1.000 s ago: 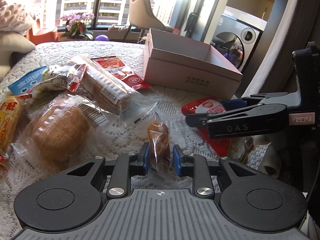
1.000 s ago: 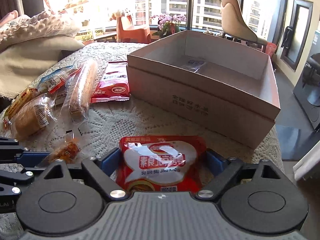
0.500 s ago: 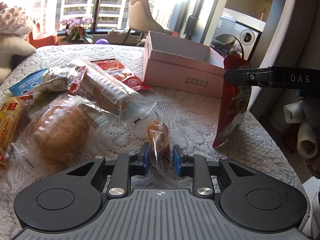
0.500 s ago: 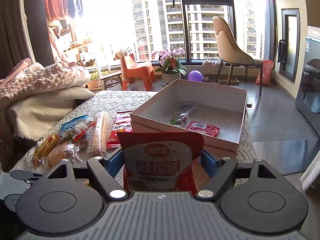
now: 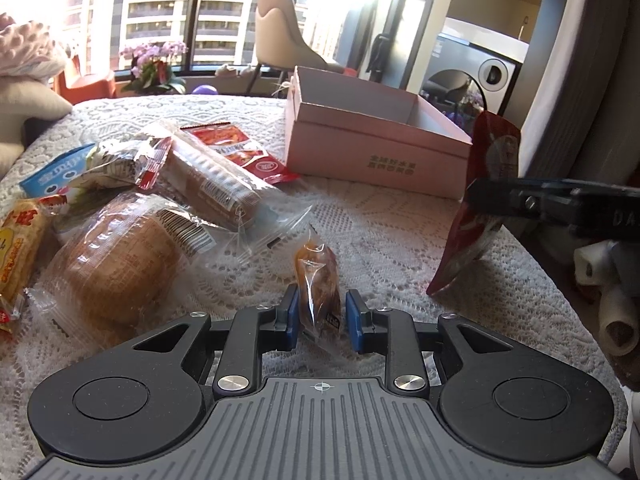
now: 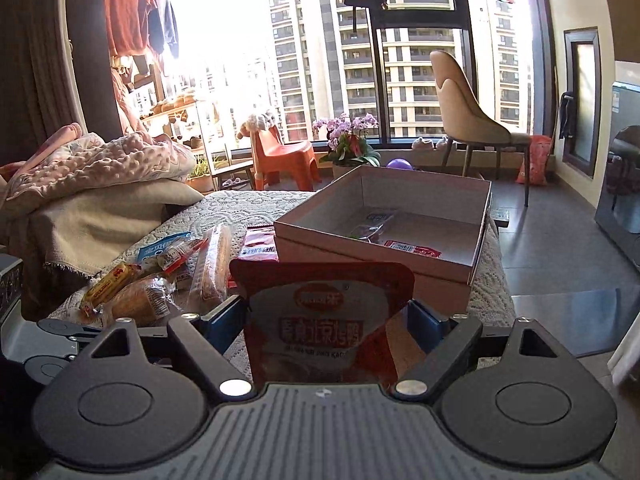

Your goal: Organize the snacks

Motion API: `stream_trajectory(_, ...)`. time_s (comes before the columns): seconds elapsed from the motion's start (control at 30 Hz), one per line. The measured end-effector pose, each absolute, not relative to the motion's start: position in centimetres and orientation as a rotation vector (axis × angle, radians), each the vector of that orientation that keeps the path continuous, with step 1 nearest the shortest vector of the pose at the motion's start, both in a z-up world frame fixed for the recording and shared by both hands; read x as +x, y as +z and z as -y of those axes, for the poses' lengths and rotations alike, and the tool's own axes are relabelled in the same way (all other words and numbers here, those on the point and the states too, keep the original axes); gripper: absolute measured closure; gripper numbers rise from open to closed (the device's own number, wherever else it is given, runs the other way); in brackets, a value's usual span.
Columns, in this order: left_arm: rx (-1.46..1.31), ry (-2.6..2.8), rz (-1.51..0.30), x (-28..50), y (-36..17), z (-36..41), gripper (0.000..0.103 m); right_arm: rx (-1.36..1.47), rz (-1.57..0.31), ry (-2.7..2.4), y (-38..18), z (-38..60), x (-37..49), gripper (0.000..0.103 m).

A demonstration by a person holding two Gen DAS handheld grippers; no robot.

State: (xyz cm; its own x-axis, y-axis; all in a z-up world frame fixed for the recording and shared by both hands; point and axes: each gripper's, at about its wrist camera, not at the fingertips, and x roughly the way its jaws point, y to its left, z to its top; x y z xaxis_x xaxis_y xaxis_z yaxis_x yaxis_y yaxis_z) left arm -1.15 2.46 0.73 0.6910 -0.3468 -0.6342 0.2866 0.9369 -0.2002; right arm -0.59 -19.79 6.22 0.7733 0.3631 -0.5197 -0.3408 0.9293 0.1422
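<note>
- The red snack pouch stands upright between the pads of the right gripper, off the lace tablecloth; the jaws are opening, pads at its edges.
- The left gripper is clenched on a small orange wrapped snack low over the cloth.
- The open cardboard box beyond holds a few packets.
- Bread packs lie left.

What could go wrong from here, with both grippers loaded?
1. The right gripper's jaws are opening with the red pouch between them, short of the box: it could drop onto the table near its edge.
2. The left gripper pinches the small orange snack by its crinkly wrapper; it may slip when lifted.
</note>
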Motion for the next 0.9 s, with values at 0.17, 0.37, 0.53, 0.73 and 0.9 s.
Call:
stream_trajectory(0.17,-0.082,-0.352,-0.724,-1.2,0.7,-2.4,0.075,-0.003,-0.652,0.335,2.9,18.1,1.5,0.016)
stream_trajectory(0.37,-0.086,-0.353,-0.722,-1.2,0.7,-2.4,0.075,0.016,-0.748,0.329,1.5,16.6,5.1,0.016)
stream_trajectory(0.53,-0.087,-0.351,-0.719,-1.3,0.7,-2.3,0.075,-0.022,-0.792,0.302,1.3,14.8,5.7,0.014)
stream_trajectory(0.73,-0.088,-0.35,-0.727,-1.3,0.7,-2.4,0.075,-0.108,-0.78,0.28,0.5,13.4,5.7,0.003)
stream_trajectory(0.9,-0.119,-0.359,-0.763,-1.0,1.0,-3.0,0.075,-0.107,-0.815,0.298,1.1,13.7,6.0,0.013)
